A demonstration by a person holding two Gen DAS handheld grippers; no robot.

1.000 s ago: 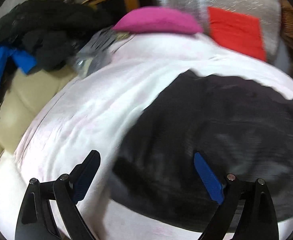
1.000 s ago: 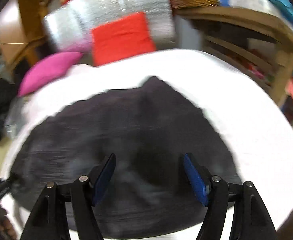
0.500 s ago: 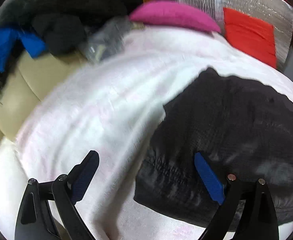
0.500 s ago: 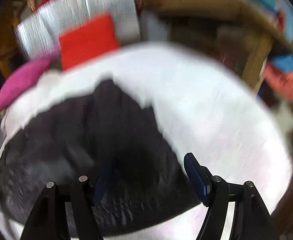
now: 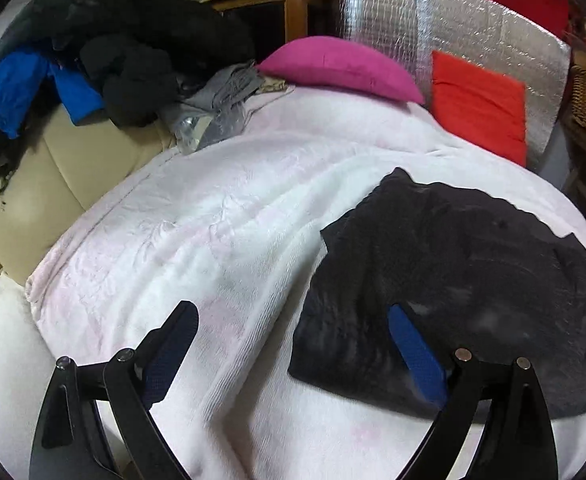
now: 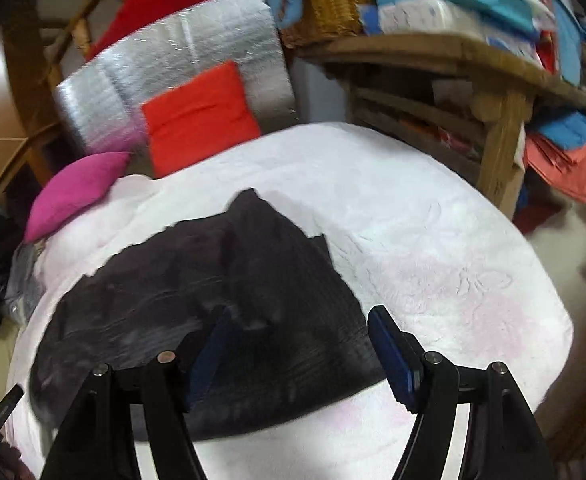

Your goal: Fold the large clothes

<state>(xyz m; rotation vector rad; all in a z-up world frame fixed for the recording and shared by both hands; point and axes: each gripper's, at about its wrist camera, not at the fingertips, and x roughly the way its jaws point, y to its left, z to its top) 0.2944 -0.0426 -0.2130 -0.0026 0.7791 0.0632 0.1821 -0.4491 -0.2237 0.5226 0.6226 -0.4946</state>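
We hold both grippers spread wide and empty above the white fleece blanket (image 5: 221, 240), where the dark charcoal knitted garment (image 5: 473, 272) lies flat, its long axis running left to right. It sits right of the left gripper (image 5: 293, 340) and directly under the right gripper (image 6: 297, 344), the nearer one, we judge.

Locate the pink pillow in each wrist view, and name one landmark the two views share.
Left wrist: the pink pillow lies at top centre, at the white blanket's far edge, left of the red cushion.
Right wrist: it sits at the left edge, lower left of that cushion.
Shared landmark: the red cushion leaning on the silver foil panel.
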